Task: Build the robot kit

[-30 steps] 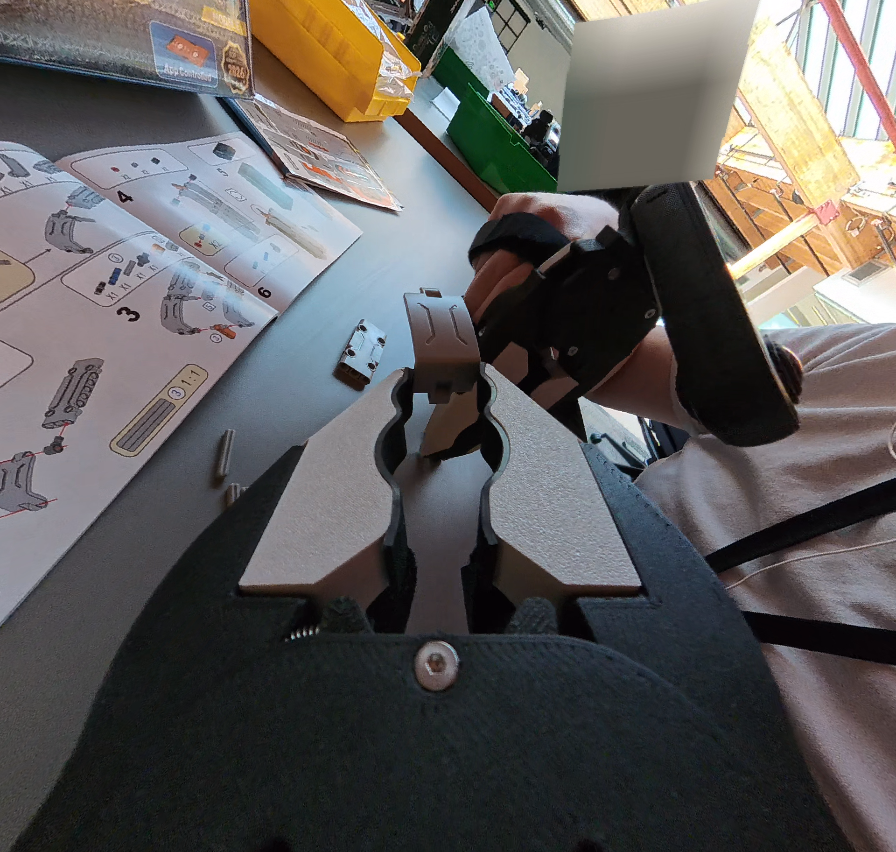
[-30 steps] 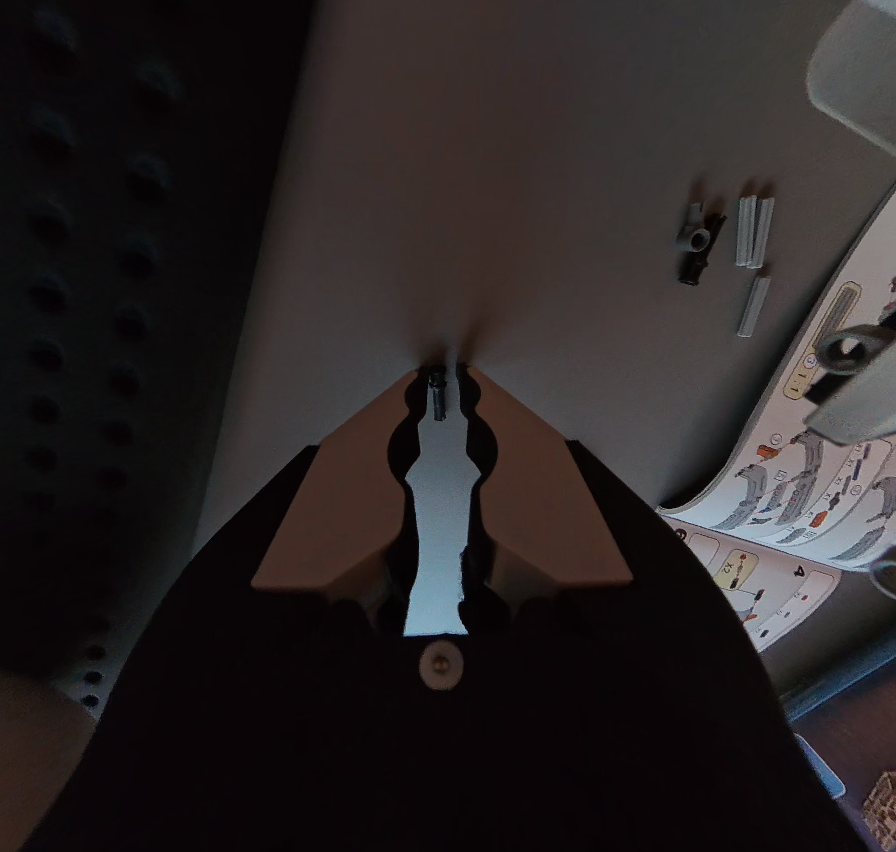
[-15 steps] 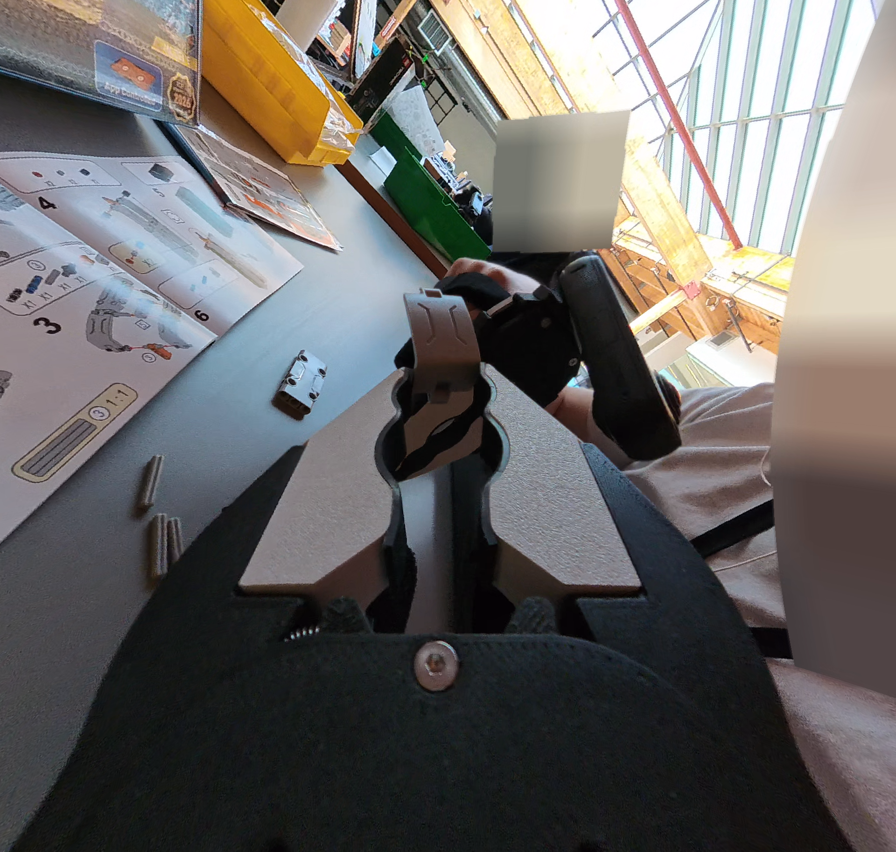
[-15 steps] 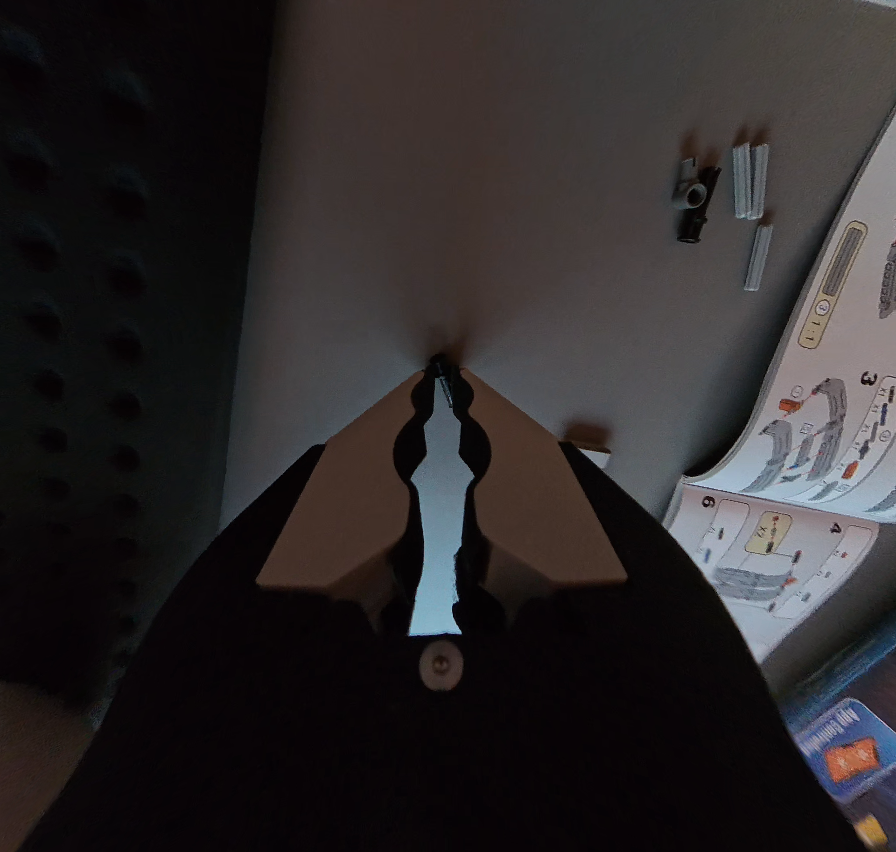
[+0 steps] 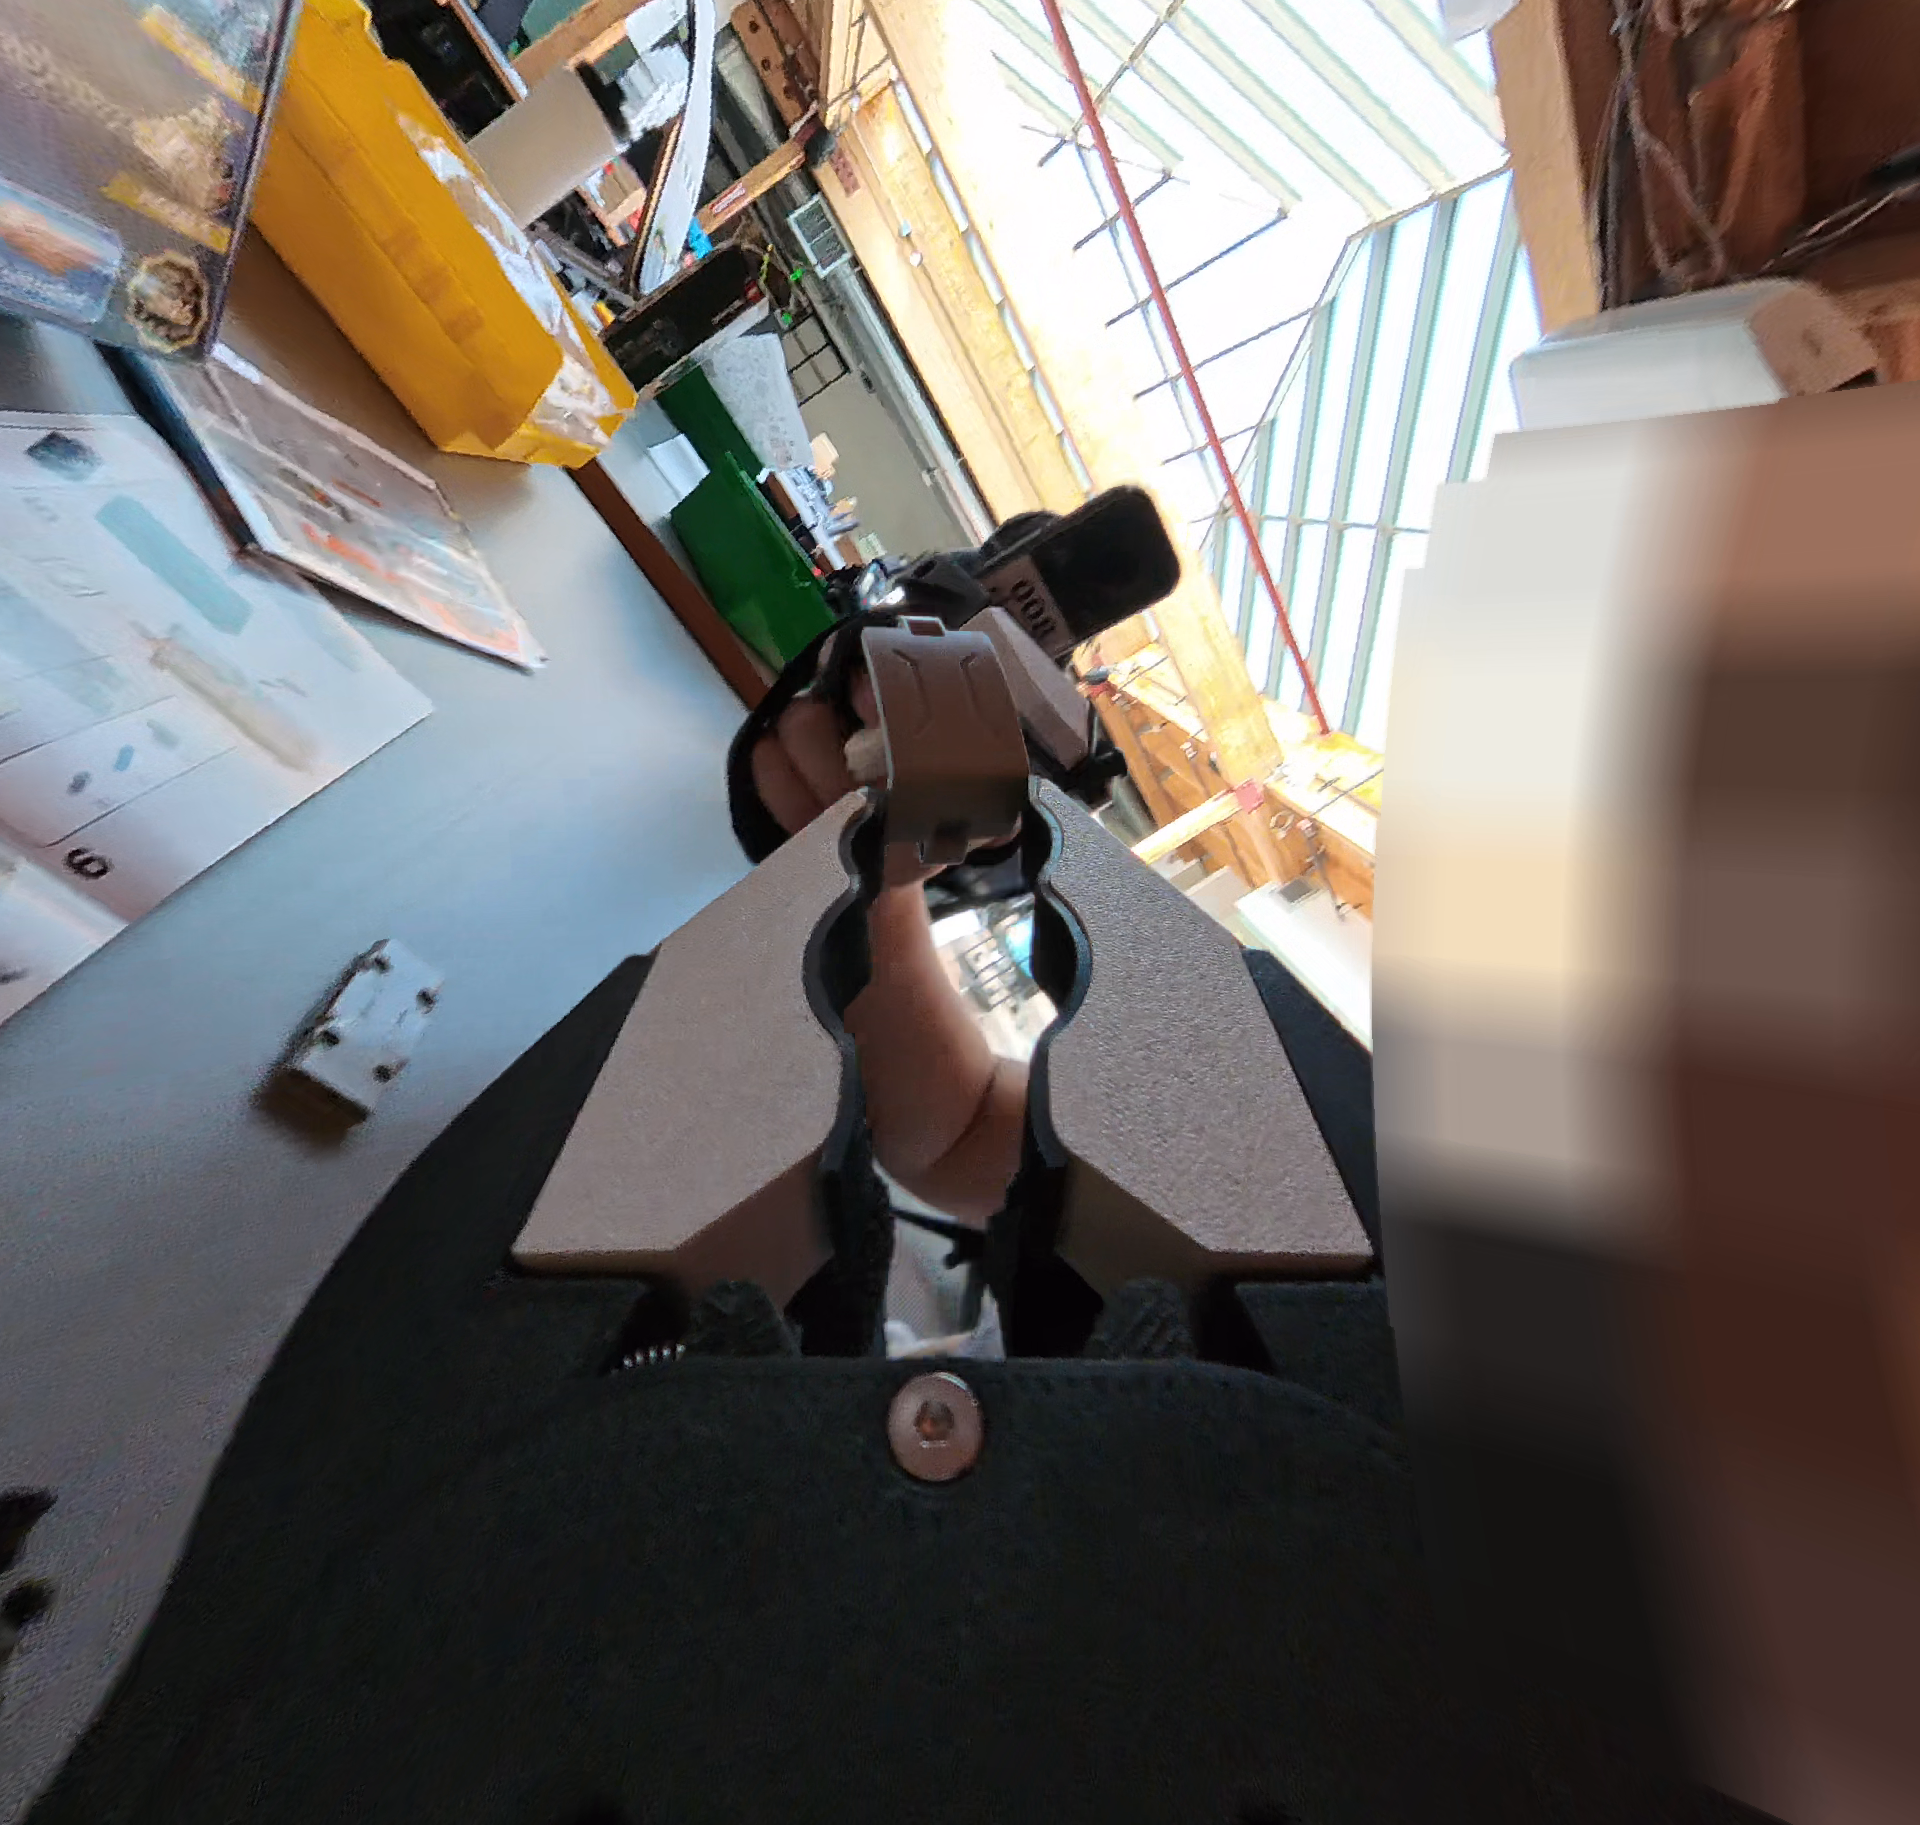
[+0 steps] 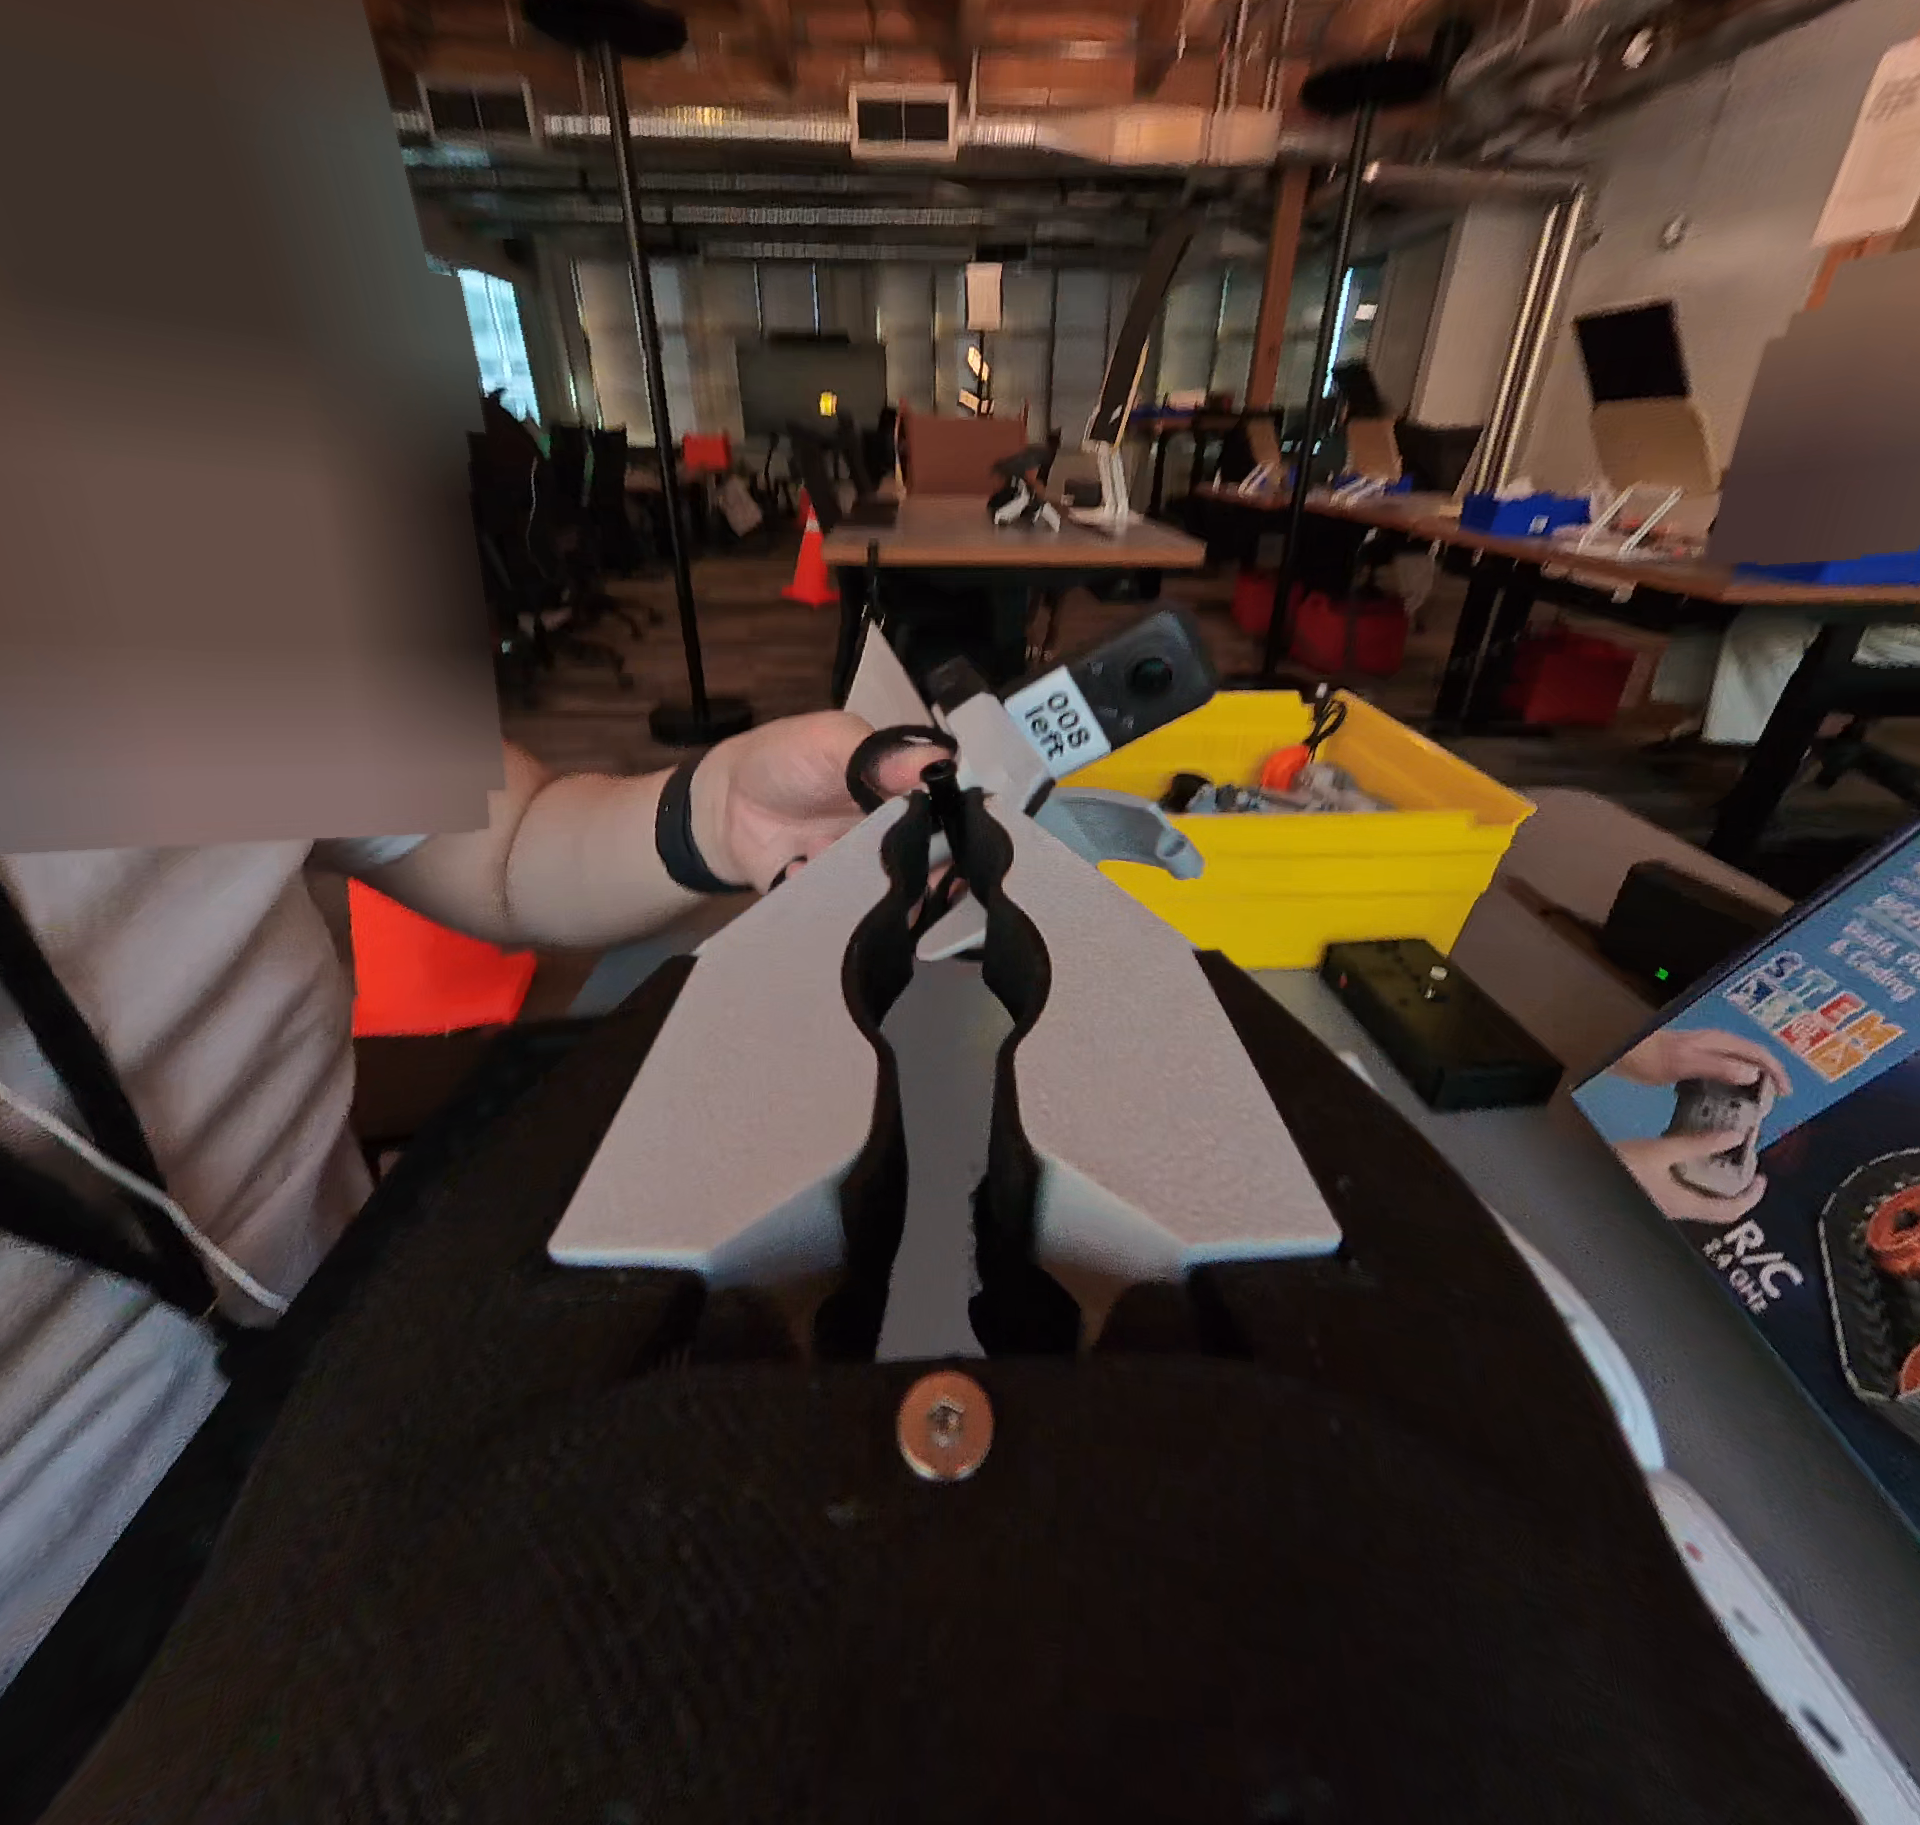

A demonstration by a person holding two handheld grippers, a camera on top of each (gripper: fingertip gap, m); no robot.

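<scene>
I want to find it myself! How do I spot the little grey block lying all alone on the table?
Start at the big yellow bin at the far edge of the grey table. Come back past the open instruction booklet toward the left gripper. The small grey block lies flat on bare tabletop left of the fingers; it is the only loose piece there, pale and boxy with small dark holes on top.

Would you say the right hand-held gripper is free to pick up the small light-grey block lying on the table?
Probably not yet: the right hand-held gripper is shut on a small black pin and lifted off the grey table, where the small light-grey block lies unobstructed.
</scene>
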